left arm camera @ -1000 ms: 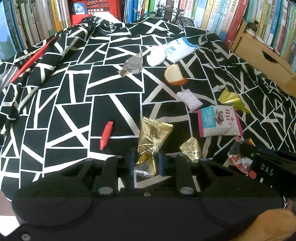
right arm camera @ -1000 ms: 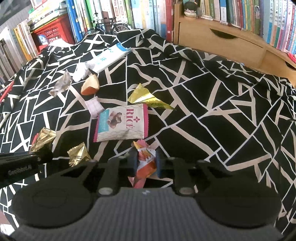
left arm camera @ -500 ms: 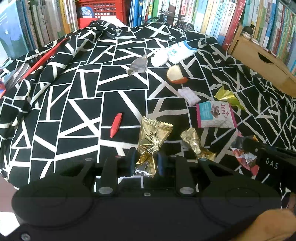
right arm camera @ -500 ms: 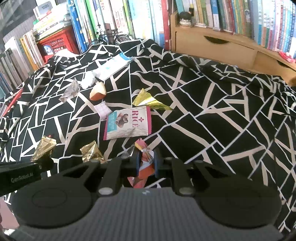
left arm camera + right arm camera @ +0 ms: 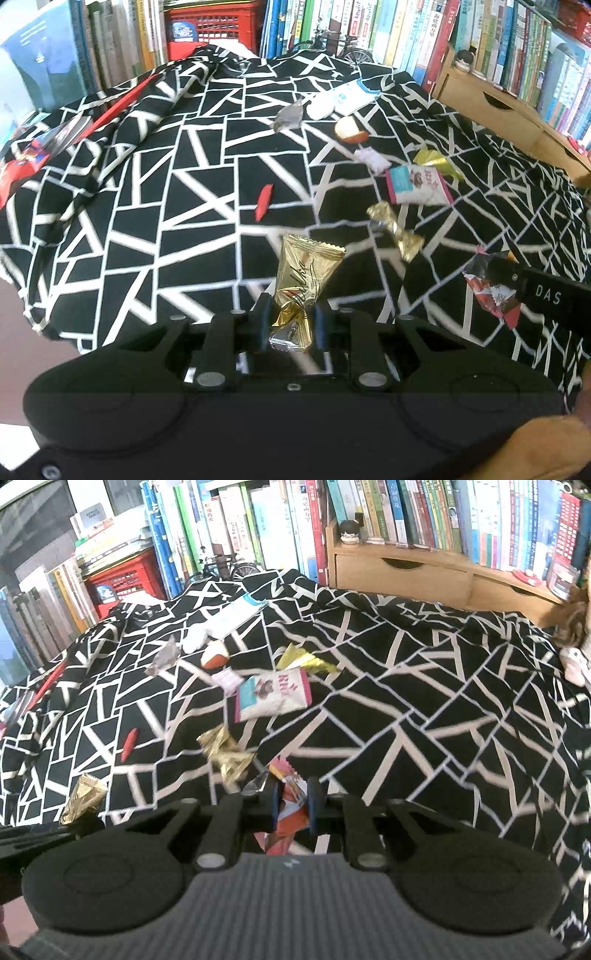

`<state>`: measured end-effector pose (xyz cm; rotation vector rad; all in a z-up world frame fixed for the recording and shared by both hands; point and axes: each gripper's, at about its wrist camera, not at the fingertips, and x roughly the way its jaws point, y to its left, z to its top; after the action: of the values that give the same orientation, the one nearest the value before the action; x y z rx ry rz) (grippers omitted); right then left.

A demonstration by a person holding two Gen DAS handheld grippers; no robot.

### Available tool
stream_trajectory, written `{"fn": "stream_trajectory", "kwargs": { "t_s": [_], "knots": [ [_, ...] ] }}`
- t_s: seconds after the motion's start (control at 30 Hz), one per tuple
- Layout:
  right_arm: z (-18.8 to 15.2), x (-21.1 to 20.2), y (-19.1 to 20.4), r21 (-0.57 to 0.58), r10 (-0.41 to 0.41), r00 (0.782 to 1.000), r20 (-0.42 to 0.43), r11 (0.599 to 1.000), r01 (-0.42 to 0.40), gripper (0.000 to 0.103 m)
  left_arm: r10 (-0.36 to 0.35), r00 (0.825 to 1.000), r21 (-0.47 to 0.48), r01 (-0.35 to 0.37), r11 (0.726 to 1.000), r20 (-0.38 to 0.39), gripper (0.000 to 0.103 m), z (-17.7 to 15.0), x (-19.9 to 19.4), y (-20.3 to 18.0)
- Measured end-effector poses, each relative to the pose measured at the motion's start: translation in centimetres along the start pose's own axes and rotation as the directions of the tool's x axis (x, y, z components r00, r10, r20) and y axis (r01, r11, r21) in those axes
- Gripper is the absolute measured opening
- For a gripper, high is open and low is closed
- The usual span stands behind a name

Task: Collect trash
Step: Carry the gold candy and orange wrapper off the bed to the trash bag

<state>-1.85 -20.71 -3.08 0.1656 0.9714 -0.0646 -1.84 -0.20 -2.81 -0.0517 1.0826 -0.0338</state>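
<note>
Left gripper (image 5: 290, 321) clamping a crinkled gold foil wrapper (image 5: 306, 277), right gripper (image 5: 291, 801) pinching a crumpled red-and-white wrapper (image 5: 290, 805), black-and-white geometric cloth (image 5: 424, 709) beneath, glossy rice snack packet (image 5: 271, 696) mid-cloth.

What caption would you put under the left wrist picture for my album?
Left gripper pinching a gold wrapper above a black-and-white cloth strewn with trash.

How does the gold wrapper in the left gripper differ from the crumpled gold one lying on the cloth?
The held gold wrapper stands upright, pinched at its lower end by the left gripper; the loose gold wrapper lies on the patterned cloth, untouched. The held one looks smooth and carries script lettering; the loose one is twisted and crumpled. Both are shiny gold foil.
</note>
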Motion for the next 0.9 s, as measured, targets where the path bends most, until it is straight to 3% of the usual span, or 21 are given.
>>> {"fn": "stream_trajectory", "kwargs": {
  "t_s": [0.5,0.9],
  "knots": [
    [-7.6,-8.7,4.9,0.002,-0.001,0.996,0.088,1.0,0.001,0.019,-0.016,0.996,0.018,0.014,1.0,0.092,0.022,-8.6,-9.4,7.8],
    [-13.9,-13.7,6.7,-0.061,0.033,0.997,0.076,0.998,-0.028,0.019,0.004,0.998,-0.059,-0.001,0.998,0.055,0.022,-16.5,-12.8,11.3]
  ]
}}
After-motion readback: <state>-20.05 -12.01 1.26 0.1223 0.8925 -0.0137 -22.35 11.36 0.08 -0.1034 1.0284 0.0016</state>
